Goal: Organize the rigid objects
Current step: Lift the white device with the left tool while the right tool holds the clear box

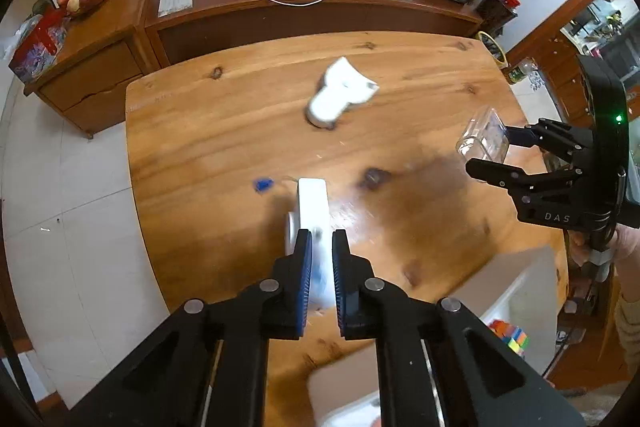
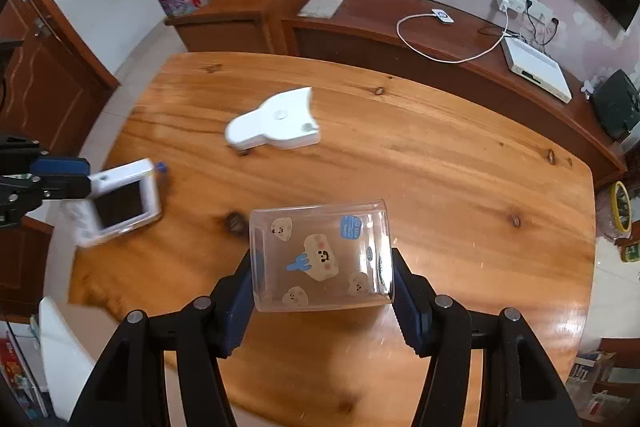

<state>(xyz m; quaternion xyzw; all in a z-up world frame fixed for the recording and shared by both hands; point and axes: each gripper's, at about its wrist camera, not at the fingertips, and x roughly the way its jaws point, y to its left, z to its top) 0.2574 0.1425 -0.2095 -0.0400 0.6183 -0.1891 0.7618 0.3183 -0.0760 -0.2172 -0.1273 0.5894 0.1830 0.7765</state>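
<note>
the left gripper [image 1: 322, 247] was pinching a white screen gadget [image 2: 120, 203] edge-on and the right gripper [image 2: 322, 275] squeezed a clear cup [image 2: 320, 255], both lifted over the wooden table [image 2: 440, 155], probably headed for the white bin [image 1: 520, 291] at its near edge.

From my right wrist view the table [image 2: 440, 163] is open from 12 round to 3 o'clock. The white gadget [image 2: 280, 123] lies at 11 o'clock, bare wood all around it. At 9 o'clock my left gripper [image 2: 86, 179] with its white device [image 2: 120, 203] blocks that side. A white bin [image 1: 516, 291] stands at the table's near edge, at 4 o'clock in my left view.
</note>
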